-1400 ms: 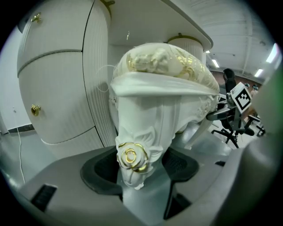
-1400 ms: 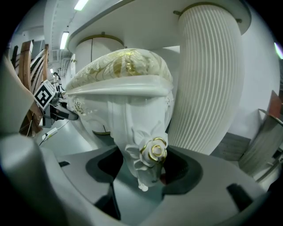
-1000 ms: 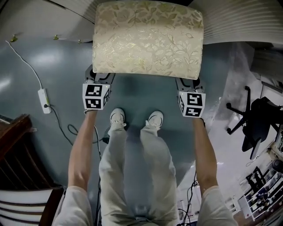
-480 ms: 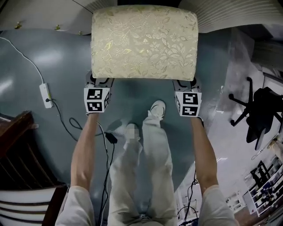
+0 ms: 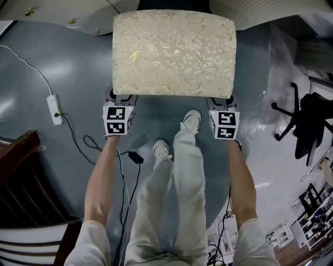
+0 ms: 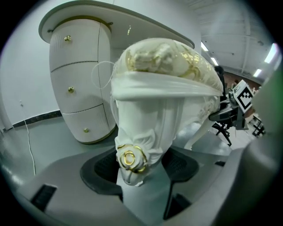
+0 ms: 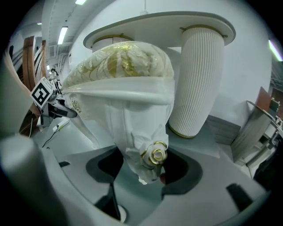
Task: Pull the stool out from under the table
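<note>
The stool [image 5: 174, 52] has a cream cushion with a gold floral pattern and white carved legs. It stands on the grey floor in front of the white table [image 5: 260, 13]. My left gripper [image 5: 120, 101] sits under the cushion's near left corner, my right gripper [image 5: 221, 104] under its near right corner. In the left gripper view a white leg with a gold rose [image 6: 131, 159] fills the gap of the left gripper [image 6: 141, 170]. The right gripper [image 7: 146, 170] is shut the same way on the other near leg [image 7: 150, 154].
The table's drawer pedestal [image 6: 79, 88] and fluted column [image 7: 196, 84] stand behind the stool. A power strip [image 5: 53, 106] with cables lies on the floor at left. A black office chair [image 5: 304, 127] is at right, dark wooden furniture [image 5: 21, 171] at lower left. The person's shoes are just behind the stool.
The stool and both grippers have shifted slightly toward the person, away from the table. The person's feet have moved, one stepping back.
</note>
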